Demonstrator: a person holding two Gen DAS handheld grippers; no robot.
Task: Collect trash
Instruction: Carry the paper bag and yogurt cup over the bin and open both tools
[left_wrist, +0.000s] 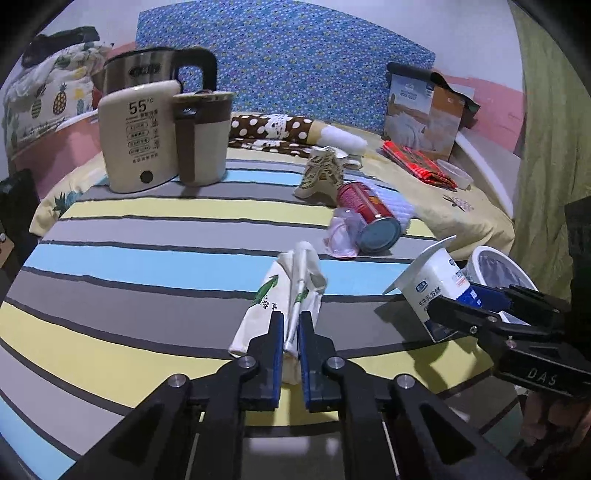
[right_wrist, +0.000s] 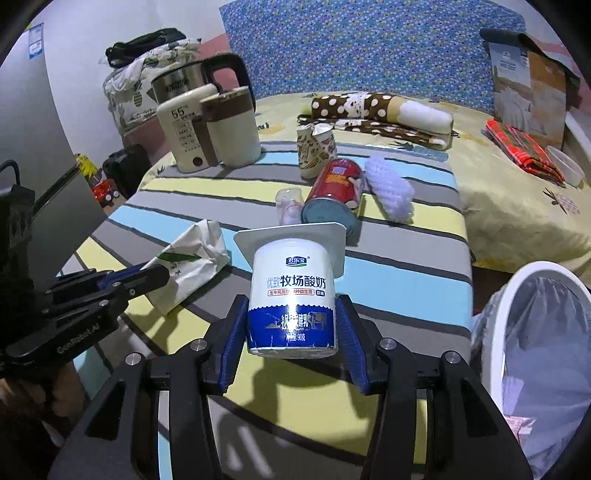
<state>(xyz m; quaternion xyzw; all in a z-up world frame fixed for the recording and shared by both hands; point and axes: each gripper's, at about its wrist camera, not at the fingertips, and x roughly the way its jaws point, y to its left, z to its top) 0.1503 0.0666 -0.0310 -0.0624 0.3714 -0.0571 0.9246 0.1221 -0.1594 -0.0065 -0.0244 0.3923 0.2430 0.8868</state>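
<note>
Pinched tight in the left gripper (left_wrist: 291, 334) is a crumpled paper wrapper (left_wrist: 275, 295), near the striped cloth's (left_wrist: 147, 258) front edge. Rightward, an upside-down yogurt cup (right_wrist: 291, 295) is clamped by the right gripper (right_wrist: 291, 325), beside a lined bin (right_wrist: 532, 332).

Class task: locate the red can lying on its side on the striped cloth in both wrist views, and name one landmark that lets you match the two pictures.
Left wrist view: the red can lies right of centre, its grey end facing the camera, beside a clear plastic cup.
Right wrist view: the red can sits just above centre, behind the yogurt cup.
Shared landmark: the cream "55" kettle, upper left in both.
</note>
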